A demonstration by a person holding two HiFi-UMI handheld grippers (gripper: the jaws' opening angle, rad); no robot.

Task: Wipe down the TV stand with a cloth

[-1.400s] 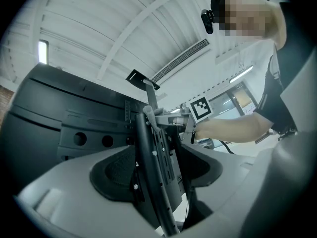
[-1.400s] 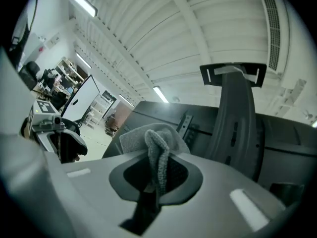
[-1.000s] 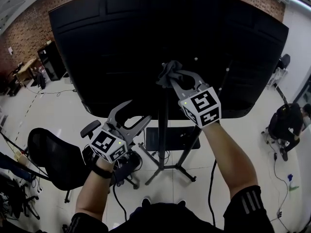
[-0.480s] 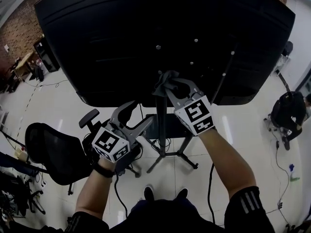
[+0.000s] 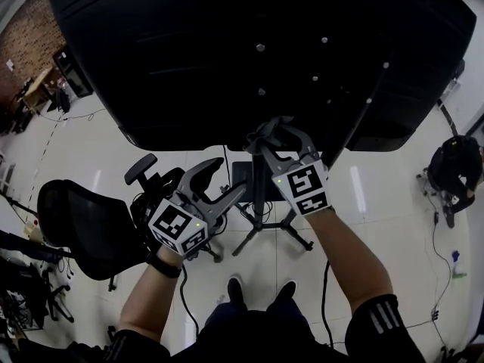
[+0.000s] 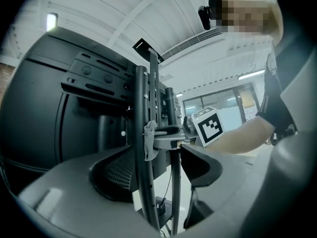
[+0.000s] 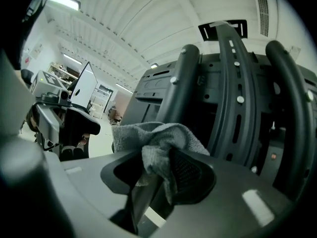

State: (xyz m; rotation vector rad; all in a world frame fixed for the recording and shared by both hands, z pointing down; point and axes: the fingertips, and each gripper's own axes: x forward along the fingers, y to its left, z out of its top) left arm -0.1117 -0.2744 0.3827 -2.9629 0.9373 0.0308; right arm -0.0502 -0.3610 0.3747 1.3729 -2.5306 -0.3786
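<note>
Grey cloth (image 7: pixel 158 135) | btwn R gripper (image 5: pixel 278 141) jaws, just opening, on TV stand pole (image 5: pixel 257 195) | L gripper (image 5: pixel 221 181) open

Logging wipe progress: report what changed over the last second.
Both grippers came down. The right gripper carried the cloth down the TV stand's pole, from behind the TV to about its lower edge. Its jaws have just been opening, with the cloth between them. The left gripper stayed open and empty.
</note>
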